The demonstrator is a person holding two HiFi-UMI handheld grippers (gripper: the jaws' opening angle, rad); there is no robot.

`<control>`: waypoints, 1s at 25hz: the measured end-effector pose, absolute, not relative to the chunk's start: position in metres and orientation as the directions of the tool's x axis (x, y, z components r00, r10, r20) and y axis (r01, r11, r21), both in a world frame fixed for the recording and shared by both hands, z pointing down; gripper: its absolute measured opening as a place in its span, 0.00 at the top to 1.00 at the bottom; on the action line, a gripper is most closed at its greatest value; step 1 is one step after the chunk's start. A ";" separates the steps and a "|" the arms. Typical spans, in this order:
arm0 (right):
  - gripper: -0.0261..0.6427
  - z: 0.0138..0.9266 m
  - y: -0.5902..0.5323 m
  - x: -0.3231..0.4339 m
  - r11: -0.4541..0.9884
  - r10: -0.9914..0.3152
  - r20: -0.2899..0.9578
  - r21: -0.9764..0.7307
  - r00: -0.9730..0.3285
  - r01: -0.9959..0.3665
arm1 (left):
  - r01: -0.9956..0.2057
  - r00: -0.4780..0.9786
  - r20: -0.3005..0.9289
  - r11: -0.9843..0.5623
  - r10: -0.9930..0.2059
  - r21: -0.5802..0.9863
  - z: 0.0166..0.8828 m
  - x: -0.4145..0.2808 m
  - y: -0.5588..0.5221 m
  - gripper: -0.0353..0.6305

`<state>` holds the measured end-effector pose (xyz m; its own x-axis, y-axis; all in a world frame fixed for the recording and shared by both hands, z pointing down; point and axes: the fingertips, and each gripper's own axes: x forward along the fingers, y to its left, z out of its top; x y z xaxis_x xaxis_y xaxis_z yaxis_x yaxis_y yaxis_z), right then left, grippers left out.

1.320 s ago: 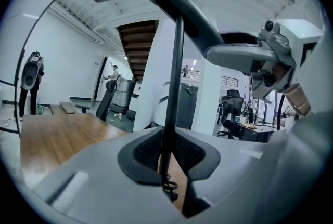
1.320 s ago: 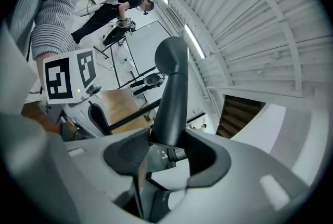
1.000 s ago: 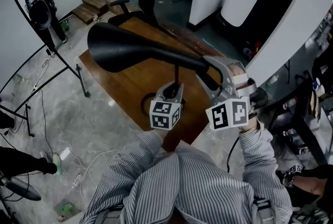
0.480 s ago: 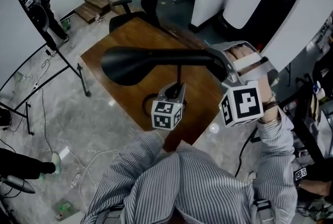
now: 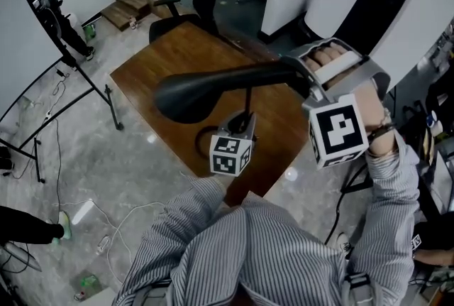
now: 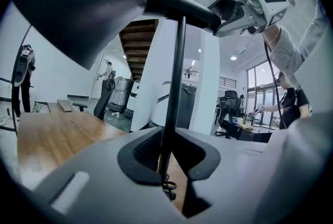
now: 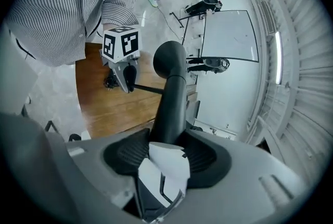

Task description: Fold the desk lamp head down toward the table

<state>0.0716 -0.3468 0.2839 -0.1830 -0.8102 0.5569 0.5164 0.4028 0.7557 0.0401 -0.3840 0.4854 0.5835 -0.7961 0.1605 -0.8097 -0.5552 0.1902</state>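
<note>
Above the wooden table (image 5: 177,49), the black lamp head (image 5: 191,90) hung almost level, its wide end only a little lower than its neck (image 5: 280,73). The right gripper (image 5: 311,79) pinched that neck from behind, jaws pressed onto it. The left gripper (image 5: 242,128) clamped the thin stem (image 5: 247,102) low down. The fold looked only part done. The next move likely called for the right gripper to tip the head down toward the table while the left braced the stem against toppling.
</note>
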 end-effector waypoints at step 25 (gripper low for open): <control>0.66 0.251 -0.347 0.056 0.327 -0.809 0.536 0.751 -0.241 0.573 | -0.819 0.564 0.133 -0.532 -0.815 0.217 0.485 0.037 -0.381 0.85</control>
<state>0.0555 -0.3470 0.2509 -0.2410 -0.8091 0.5359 0.5733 0.3269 0.7513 0.0370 -0.3810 0.4852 0.5643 -0.8148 0.1327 -0.8187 -0.5317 0.2167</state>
